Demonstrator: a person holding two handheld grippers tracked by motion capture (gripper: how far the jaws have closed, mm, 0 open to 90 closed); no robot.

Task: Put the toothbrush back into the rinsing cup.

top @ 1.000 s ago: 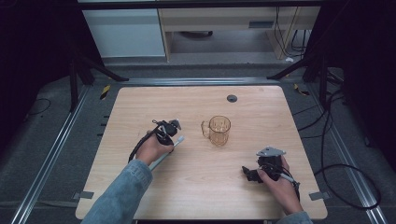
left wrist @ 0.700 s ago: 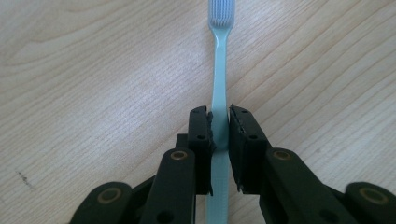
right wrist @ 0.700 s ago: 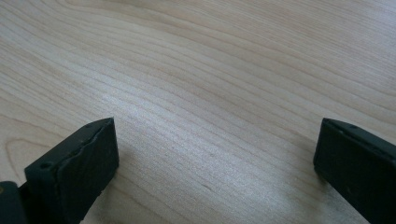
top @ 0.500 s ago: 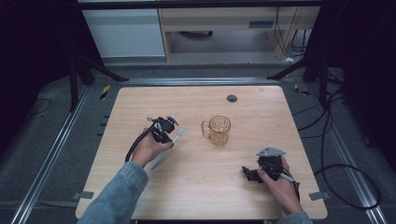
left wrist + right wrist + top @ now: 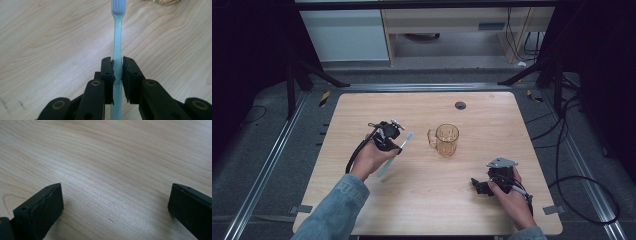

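So our left gripper (image 5: 117, 72) has its jaws clamped tight on a light blue toothbrush (image 5: 117, 37), gripping the handle about midway, bristle end pointing toward the mug (image 5: 446, 140) just beside it. The brush sits above the table (image 5: 422, 200), left of centre. Our right gripper (image 5: 115, 202) rests near the table's right front, jaws wide apart, holding nothing.

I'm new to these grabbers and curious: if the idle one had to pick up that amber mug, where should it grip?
Probably the mug's wall or rim, pinched from above: it stands upright and open-topped. The handle sticks out left, away from the open right gripper, so gripping there would mean reaching around.
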